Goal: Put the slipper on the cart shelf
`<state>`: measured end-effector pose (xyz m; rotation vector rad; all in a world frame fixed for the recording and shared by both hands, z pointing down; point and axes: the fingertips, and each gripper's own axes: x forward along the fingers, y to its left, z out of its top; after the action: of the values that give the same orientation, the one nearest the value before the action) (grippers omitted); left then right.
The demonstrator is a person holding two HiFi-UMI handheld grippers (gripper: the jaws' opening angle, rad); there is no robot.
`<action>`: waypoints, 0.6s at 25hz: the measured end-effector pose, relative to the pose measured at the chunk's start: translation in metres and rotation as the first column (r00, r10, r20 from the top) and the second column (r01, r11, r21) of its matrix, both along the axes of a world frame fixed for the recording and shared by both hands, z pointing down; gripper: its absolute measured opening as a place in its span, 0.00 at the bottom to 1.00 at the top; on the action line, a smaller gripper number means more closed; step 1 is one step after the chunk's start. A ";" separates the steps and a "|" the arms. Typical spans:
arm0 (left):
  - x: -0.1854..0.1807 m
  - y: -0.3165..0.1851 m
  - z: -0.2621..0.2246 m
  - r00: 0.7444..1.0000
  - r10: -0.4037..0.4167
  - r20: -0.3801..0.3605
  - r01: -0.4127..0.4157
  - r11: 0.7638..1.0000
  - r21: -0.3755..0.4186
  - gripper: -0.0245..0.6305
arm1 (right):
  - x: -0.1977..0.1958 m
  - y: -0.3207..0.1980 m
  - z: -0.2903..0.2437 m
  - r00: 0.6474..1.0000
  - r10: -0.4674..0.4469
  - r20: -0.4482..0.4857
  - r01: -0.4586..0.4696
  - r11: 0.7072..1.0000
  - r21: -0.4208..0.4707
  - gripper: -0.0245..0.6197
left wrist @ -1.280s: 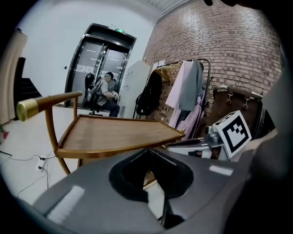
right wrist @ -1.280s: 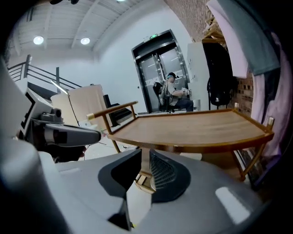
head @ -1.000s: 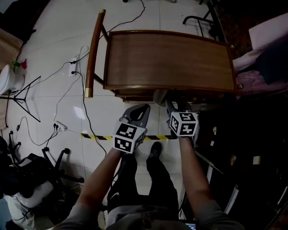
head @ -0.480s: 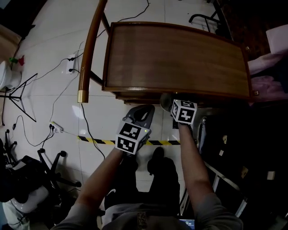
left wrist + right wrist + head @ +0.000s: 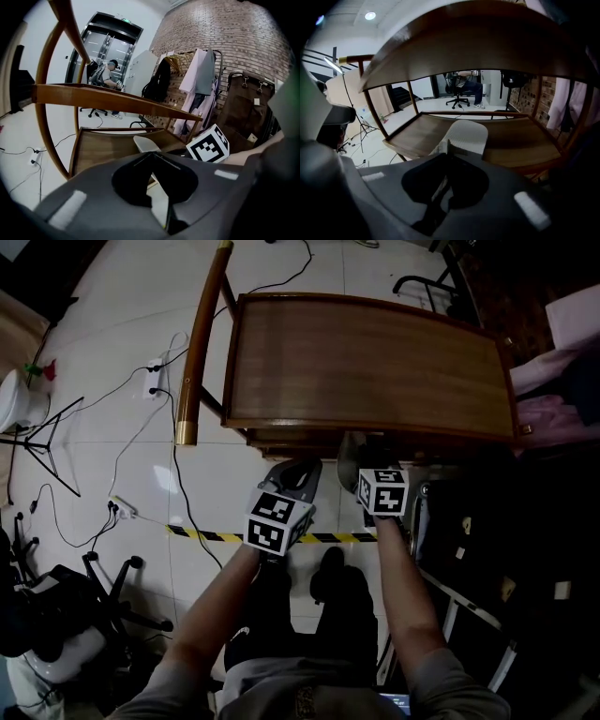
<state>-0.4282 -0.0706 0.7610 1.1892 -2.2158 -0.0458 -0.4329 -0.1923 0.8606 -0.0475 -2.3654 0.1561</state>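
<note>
A glossy white tiled floor is underlying everything, with a yellow-and-black striped tape running across it just in front of the cart. The cart is presenting a broad, slightly bowed top shelf of brown grained wood with a raised lip. A curved wooden handle rail with a brass-coloured end cap is standing along the cart's left side. Beneath the top, a lower shelf of the same wood, rimmed and carried on slim posts, is showing in the right gripper view. The slipper, pale, finely ribbed and rounded at the toe, is lying on that lower shelf close to the cart's near edge, toe pointing inward. The right gripper, of grey moulded plastic, is reaching in under the top shelf. Its jaws have just been closing and are now meeting tip to tip right at the slipper's near end; whether they are nipping any of it cannot be told. The left gripper is hovering outside the cart's near edge, jaws together with nothing between them. Against a second ago, the right gripper is sitting lower at the cart's near edge, while the slipper and the left gripper are keeping roughly their places by it.
</note>
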 end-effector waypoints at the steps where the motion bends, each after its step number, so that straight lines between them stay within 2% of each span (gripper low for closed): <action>1: 0.004 0.000 -0.005 1.000 0.005 -0.004 -0.005 1.000 -0.002 0.05 | 0.010 0.003 -0.006 1.000 -0.003 -0.002 0.003 1.000 -0.008 0.05; 9: 0.051 -0.010 -0.061 0.997 0.074 -0.028 -0.074 0.997 0.000 0.05 | 0.109 0.031 -0.077 0.998 -0.045 -0.037 0.043 0.997 -0.059 0.05; 15: 0.090 -0.037 -0.114 0.975 0.223 0.001 -0.223 0.975 0.018 0.05 | 0.180 0.042 -0.135 0.999 0.023 -0.034 -0.026 0.995 -0.100 0.05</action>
<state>-0.3384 -0.1074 0.6469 1.4404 -2.0715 0.0256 -0.2526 -0.1507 0.7252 -0.0640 -2.3248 0.2860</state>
